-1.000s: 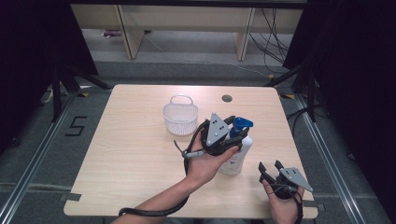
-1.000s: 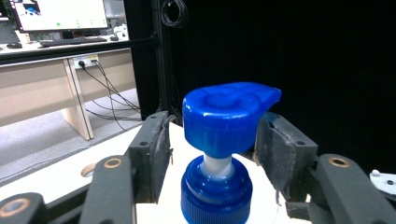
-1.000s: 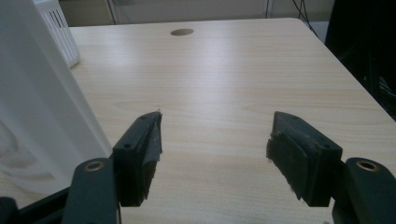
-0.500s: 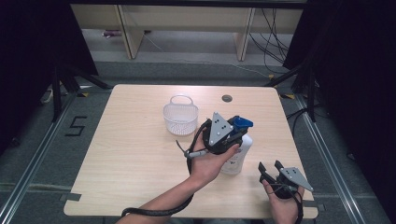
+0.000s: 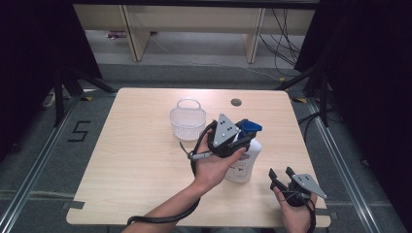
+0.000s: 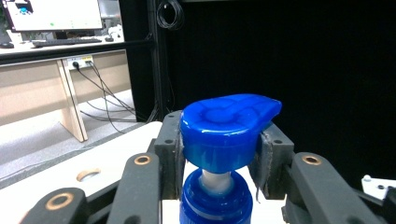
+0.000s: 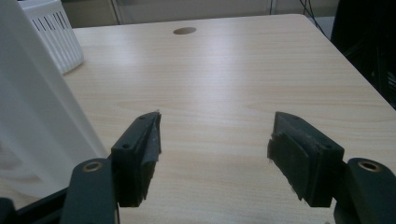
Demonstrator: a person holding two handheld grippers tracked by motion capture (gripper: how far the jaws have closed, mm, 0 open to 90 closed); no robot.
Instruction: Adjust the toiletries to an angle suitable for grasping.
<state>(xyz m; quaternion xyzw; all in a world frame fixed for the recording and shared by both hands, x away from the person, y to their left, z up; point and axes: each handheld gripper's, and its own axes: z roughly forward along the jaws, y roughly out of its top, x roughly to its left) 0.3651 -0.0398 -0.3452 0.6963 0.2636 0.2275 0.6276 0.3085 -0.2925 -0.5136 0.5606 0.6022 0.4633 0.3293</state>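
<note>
Left gripper view: left claw (image 6: 219, 158) clamped on blue pump head (image 6: 229, 128); right claw (image 7: 215, 158) apart over table (image 7: 224, 70).

On the table (image 5: 131, 165) the basket (image 5: 187, 122) stands behind-left of the pump bottle (image 5: 245, 162) — near, apart.

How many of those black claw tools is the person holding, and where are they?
2. The left gripper is at the table's middle, jaws shut on the blue pump cap of a white bottle. The right gripper hangs open near the table's front right corner.
</note>
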